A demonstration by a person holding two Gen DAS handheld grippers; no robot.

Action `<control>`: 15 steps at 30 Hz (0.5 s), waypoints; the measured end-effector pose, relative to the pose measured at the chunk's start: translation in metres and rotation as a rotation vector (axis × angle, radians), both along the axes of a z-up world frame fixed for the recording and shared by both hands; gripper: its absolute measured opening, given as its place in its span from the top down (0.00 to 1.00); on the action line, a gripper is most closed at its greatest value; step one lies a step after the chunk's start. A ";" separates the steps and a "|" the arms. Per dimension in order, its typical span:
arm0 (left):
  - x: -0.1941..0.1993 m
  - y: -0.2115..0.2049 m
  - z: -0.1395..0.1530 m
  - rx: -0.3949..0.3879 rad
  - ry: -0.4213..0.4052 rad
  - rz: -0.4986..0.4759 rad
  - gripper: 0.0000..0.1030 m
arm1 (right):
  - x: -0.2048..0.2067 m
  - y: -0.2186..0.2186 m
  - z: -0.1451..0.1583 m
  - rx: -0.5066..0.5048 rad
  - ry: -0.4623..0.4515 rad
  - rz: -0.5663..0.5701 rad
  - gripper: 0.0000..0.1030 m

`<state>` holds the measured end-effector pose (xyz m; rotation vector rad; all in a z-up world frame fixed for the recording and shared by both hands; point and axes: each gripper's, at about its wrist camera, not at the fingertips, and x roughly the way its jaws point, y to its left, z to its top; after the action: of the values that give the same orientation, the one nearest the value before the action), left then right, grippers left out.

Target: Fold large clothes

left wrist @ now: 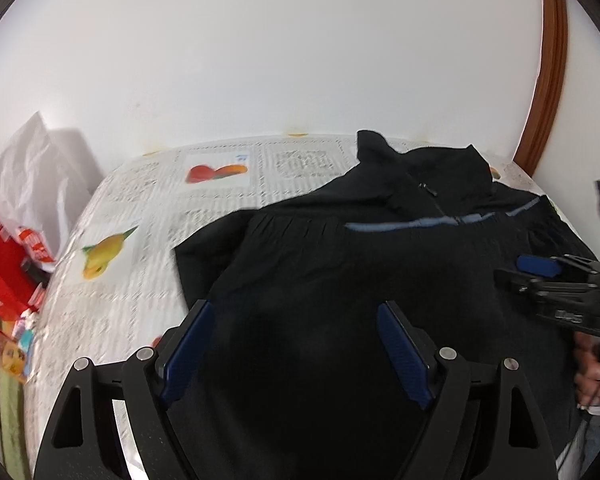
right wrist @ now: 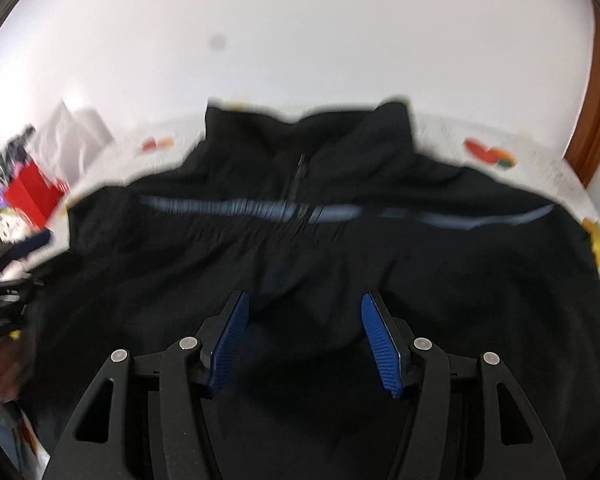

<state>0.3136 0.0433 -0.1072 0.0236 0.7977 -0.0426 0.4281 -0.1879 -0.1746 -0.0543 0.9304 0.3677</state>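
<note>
Desk (left wrist: 140,280) under fruit-print cloth against white wall (left wrist: 260,60); black jacket (left wrist: 320,280) spread across it. Left gripper (left wrist: 296,352) and right gripper (right wrist: 304,340) spread, empty. Right view blurred.

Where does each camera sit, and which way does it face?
Left wrist: on the left gripper, facing down over the jacket on the table; the right gripper and a hand show.
Right wrist: on the right gripper, facing the jacket's collar.
Shared: jacket, table, wall.
</note>
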 end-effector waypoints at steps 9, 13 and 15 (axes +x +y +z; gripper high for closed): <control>-0.070 0.044 0.000 -0.066 0.039 0.071 0.20 | -0.079 -0.013 -0.014 -0.083 0.016 -0.035 0.44; -0.107 0.048 0.002 -0.060 0.032 0.080 0.20 | -0.135 -0.029 -0.008 -0.058 -0.014 -0.032 0.44; -0.123 0.050 0.002 -0.065 0.032 0.088 0.20 | -0.157 -0.033 -0.005 -0.043 -0.023 -0.026 0.44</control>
<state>0.1906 0.0936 -0.1056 -0.0736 0.8284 0.0150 0.2709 -0.2213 -0.1799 -0.0855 0.9151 0.3229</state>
